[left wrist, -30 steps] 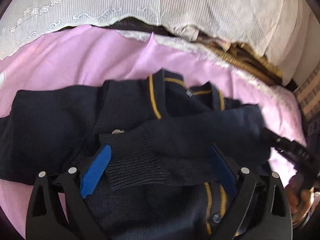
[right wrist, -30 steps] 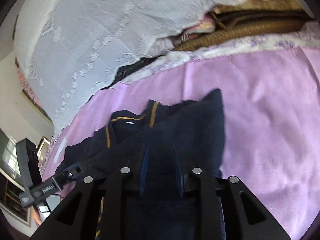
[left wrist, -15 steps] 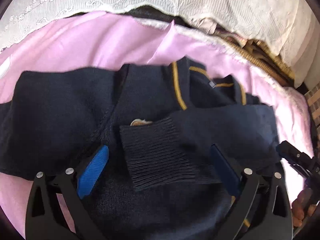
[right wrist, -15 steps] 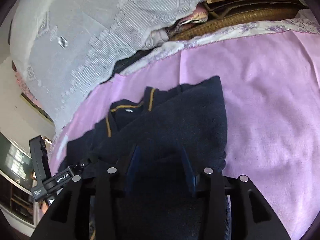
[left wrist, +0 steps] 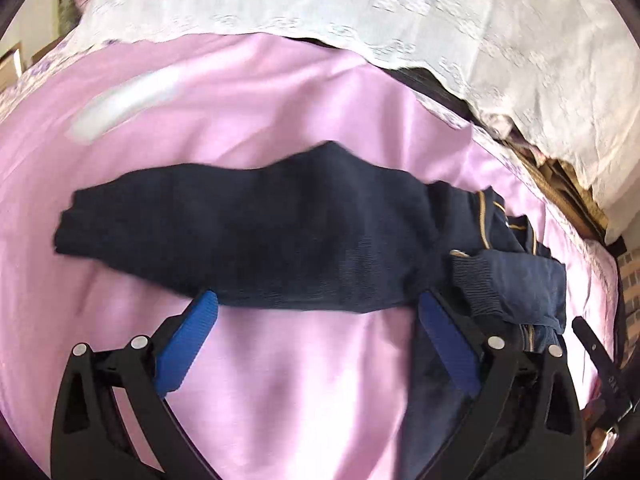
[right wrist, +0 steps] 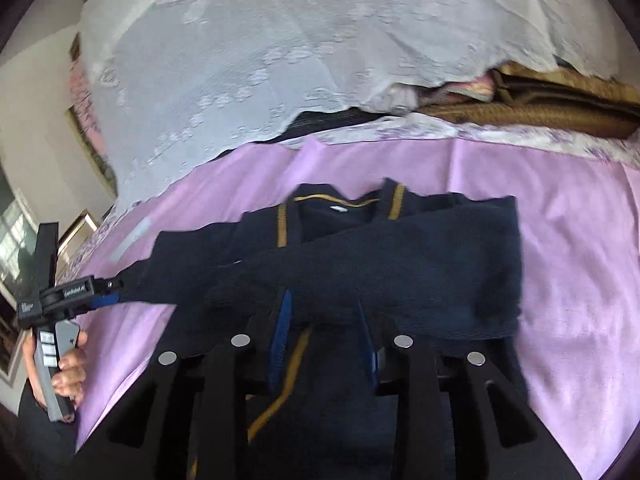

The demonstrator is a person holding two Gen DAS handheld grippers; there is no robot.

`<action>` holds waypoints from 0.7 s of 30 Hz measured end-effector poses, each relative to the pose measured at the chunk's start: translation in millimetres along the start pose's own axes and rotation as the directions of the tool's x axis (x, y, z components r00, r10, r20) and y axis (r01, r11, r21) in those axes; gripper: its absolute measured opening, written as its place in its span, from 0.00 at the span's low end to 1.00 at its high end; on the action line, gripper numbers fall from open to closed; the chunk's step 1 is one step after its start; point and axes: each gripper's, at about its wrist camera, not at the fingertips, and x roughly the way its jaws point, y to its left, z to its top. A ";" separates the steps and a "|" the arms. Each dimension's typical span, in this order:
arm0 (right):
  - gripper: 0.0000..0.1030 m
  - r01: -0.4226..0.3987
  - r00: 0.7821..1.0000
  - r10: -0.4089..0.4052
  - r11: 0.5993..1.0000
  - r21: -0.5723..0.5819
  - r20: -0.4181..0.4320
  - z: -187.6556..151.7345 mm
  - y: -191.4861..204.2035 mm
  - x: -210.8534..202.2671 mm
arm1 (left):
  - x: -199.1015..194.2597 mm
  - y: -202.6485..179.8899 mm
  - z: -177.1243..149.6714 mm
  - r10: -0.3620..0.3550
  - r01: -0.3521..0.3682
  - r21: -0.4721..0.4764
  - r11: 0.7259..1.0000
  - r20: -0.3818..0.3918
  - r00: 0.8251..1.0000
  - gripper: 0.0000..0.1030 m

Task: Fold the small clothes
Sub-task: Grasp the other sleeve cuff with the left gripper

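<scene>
A navy cardigan point(right wrist: 400, 256) with yellow trim lies on the pink sheet point(right wrist: 580, 260). One sleeve is folded across its chest, with the ribbed cuff point(left wrist: 476, 280) at the cardigan's middle. The other sleeve point(left wrist: 240, 236) stretches out flat to the side. My left gripper point(left wrist: 318, 308) is open wide, its blue pads just short of that sleeve, with pink sheet between them. In the right wrist view the left gripper point(right wrist: 106, 294) sits at the sleeve's end. My right gripper point(right wrist: 324, 322) hovers over the cardigan's front; its jaws are closing, and the cloth under them is not pinched.
A white lace cloth point(left wrist: 360, 12) hangs over the back of the sheet. Brown woven things point(right wrist: 560, 108) are stacked at the back right. A blurred white strip point(left wrist: 120, 100) lies on the sheet beyond the sleeve. Picture frames point(right wrist: 76, 224) stand at the left.
My left gripper has swung left off the cardigan's body to the outstretched sleeve. My right gripper has let go of the folded sleeve and drawn back, its jaws now apart.
</scene>
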 end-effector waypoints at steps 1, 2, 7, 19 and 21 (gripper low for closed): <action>0.34 -0.026 1.000 0.025 0.999 -0.041 -0.014 -0.8 20.7 3.3 | -7.1 25.0 -2.1 0.006 -0.006 -0.043 0.999 0.000 1.000 0.96; 0.36 -0.046 0.999 0.044 0.996 -0.076 -0.028 -1.9 39.7 5.8 | -11.8 47.9 -3.9 0.010 -0.010 -0.085 0.996 0.002 1.000 0.96; 0.37 -0.105 0.991 0.079 0.961 -0.255 -0.109 -2.2 134.2 35.9 | -5.9 142.8 -1.3 -0.148 0.139 -0.373 0.917 0.006 0.989 0.95; 0.44 -0.031 0.985 -0.071 0.818 -0.574 -0.154 -7.5 272.6 135.5 | 16.4 173.4 34.7 -0.131 0.158 -0.410 0.898 0.095 0.987 0.47; 0.44 -0.001 0.985 -0.105 0.793 -0.609 -0.138 -13.5 287.4 153.0 | 16.3 178.9 33.9 -0.147 0.174 -0.433 0.884 0.097 0.984 0.35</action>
